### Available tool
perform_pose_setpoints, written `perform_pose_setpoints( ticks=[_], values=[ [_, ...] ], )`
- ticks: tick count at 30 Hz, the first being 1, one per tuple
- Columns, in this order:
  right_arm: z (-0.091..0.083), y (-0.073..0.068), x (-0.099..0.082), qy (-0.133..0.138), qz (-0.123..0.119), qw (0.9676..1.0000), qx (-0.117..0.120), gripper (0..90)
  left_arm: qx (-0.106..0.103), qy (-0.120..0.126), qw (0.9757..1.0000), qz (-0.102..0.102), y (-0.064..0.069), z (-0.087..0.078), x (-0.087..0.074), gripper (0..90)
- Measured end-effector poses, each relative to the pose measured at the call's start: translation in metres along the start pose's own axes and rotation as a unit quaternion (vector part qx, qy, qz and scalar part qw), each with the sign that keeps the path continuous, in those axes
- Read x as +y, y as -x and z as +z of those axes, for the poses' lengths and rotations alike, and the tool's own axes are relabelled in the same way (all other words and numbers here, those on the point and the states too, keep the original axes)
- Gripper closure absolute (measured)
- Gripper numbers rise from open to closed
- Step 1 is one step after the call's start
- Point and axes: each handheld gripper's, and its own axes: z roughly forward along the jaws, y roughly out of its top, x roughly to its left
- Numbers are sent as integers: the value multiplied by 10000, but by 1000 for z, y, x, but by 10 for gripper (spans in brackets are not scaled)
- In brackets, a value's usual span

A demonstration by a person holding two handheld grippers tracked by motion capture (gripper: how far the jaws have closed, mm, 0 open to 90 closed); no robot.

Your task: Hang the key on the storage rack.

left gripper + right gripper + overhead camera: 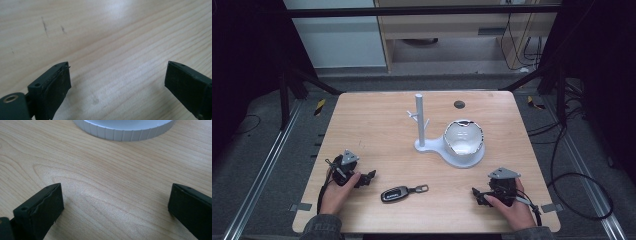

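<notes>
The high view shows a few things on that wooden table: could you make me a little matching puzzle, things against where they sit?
Things:
1. black car key fob with a metal ring
2. white bowl with a dark rim
3. white upright post with short pegs
4. small dark round disc

Places:
A. near the table's far edge
B. between the two hand-held tools, near the person
C. on the round end of the white base
D. standing left of the bowl

Pairs: 1-B, 2-C, 3-D, 4-A

light: bright overhead; glare: table (117, 10) sheen; surroundings: dark; focus: near jaws soft
</notes>
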Motion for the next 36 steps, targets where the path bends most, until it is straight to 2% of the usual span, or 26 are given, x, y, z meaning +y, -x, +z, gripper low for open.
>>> perform_pose_setpoints(
  ticks=[2,7,10,11,12,13,14,16,18,20,23,27,29,32,34,36],
  values=[
    [0,0,0,9,-2,10000,18,4,-56,-55,10000,13,-1,-3,7,65],
    [0,0,0,2,3,10000,21,4,-188,-379,9986,309,9,-14,34,64],
    [0,1,1,5,14,10000,34,4,-319,-659,9952,646,21,-21,57,63],
    [1,1,1,10,11,10000,28,4,-377,-678,9935,838,24,-21,64,66],
    [1,2,1,21,-16,10000,21,4,-313,-817,9921,900,29,-24,70,67],
    [1,3,1,18,-1,10000,17,4,-318,-904,9894,1091,36,-25,79,73],
    [1,3,1,16,10,10000,14,4,-324,-955,9880,1171,39,-26,82,76],
    [1,3,1,13,20,10000,13,4,-282,-1046,9857,1288,46,-28,91,85],
    [1,3,1,16,17,10000,13,4,-206,-997,9854,1363,53,-31,98,113],
    [1,3,1,19,2,10000,8,4,-348,-1075,9844,1347,58,-34,103,113],
    [1,3,1,16,3,10000,9,4,-446,-1230,9803,1480,67,-38,110,107],
    [1,3,1,17,2,10000,8,4,-543,-1233,9765,1684,75,-41,117,99],
    [1,3,1,15,3,10000,8,4,-639,-1374,9725,1767,77,-40,121,88],
    [2,3,2,13,12,10000,-5,4,-638,-1435,9690,1906,83,-37,124,78],
    [2,3,2,4,32,10000,9,4,-629,-1445,9651,2089,88,-34,125,78],
    [2,3,2,19,-12,10000,1,5,-568,-1531,9597,2286,94,-31,125,74]
  ],
)
